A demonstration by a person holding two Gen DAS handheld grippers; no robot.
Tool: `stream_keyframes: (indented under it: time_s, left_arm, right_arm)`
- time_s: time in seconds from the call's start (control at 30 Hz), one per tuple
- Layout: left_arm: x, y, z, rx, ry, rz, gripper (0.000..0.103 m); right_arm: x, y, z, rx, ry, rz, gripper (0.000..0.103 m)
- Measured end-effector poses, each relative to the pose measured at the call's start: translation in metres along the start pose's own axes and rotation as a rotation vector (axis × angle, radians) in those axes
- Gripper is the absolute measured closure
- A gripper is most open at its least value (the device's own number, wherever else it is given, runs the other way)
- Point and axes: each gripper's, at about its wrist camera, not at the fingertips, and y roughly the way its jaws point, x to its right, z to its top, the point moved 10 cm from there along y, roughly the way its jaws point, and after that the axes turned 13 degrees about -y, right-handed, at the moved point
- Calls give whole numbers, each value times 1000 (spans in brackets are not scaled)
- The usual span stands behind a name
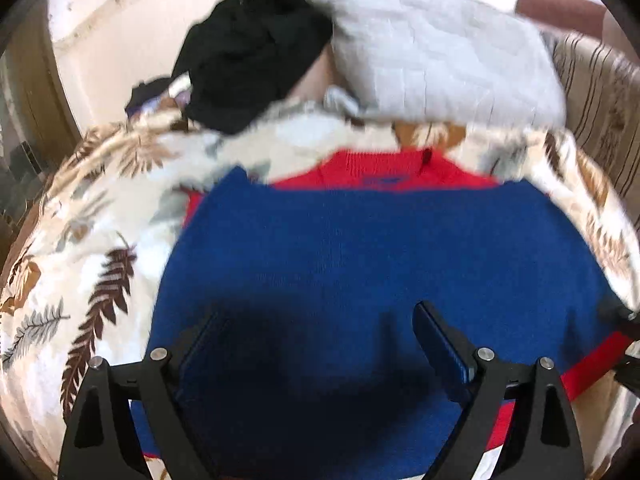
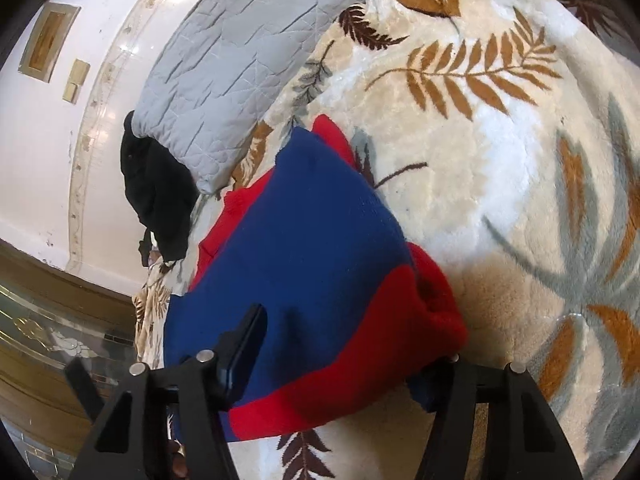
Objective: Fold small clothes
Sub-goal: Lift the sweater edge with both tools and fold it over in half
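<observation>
We see blue-red knit sweater (image 1: pixel 360 248) flat on leaf-print blanket (image 1: pixel 92 216), under both tongs. Left gripper (image 1: pixel 320 340) jaws wide apart above blue part, gripping nothing. Right gripper (image 2: pixel 352 344) jaws apart, straddling red sleeve (image 2: pixel 400 320); contact unclear. Grey quilt (image 1: pixel 432 52), black garment (image 1: pixel 248 48) beyond.

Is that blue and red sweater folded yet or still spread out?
Partly folded: the sweater has its red sleeve doubled over the blue body.
</observation>
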Motion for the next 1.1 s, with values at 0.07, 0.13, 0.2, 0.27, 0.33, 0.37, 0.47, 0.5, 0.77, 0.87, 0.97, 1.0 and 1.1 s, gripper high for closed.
stream_keyframes:
  time_s: [0.07,0.13,0.2,0.27,0.33,0.37,0.47,0.5,0.77,0.87,0.97,1.0,1.1]
  left_arm:
    - [3,28,-19,-98,59,42,9]
    - [0,37,-20,-87,78,51,7]
    - [-2,23,-12,-94,54,36,7]
    - [-3,5,2,-11,25,0,7]
    - [-5,10,2,8,33,21,7]
    - [-5,26,-8,-49,65,42,7]
    - [-7,37,-15,-75,73,40,5]
    - [-8,31,-11,-81,55,31,5]
    - [-19,41,-16,-58,70,25,1]
    - [-29,26,-4,-82,-4,-49,2]
    - [-72,-1,14,-30,-150,-94,2]
    - [-94,-13,18,-12,-205,-101,2]
    - [-162,-44,16,47,-349,-81,2]
  right_arm:
    - [3,6,0,-7,10,-13,36]
    - [4,11,1,-7,6,-8,35]
    - [3,10,3,-20,-21,-42,55]
    - [2,9,5,-27,-50,-68,68]
    - [2,13,4,-42,-36,-54,65]
    - [4,14,3,-44,-24,-56,65]
    - [1,17,3,-38,-19,-43,41]
    - [-1,18,4,-42,-41,-61,41]
    - [-22,29,12,-98,-193,-196,88]
    - [-68,13,31,-33,-353,-246,89]
    - [-151,-1,40,64,-579,-259,92]
    - [-175,-1,36,80,-639,-249,92]
    - [-247,18,-2,93,-844,-207,92]
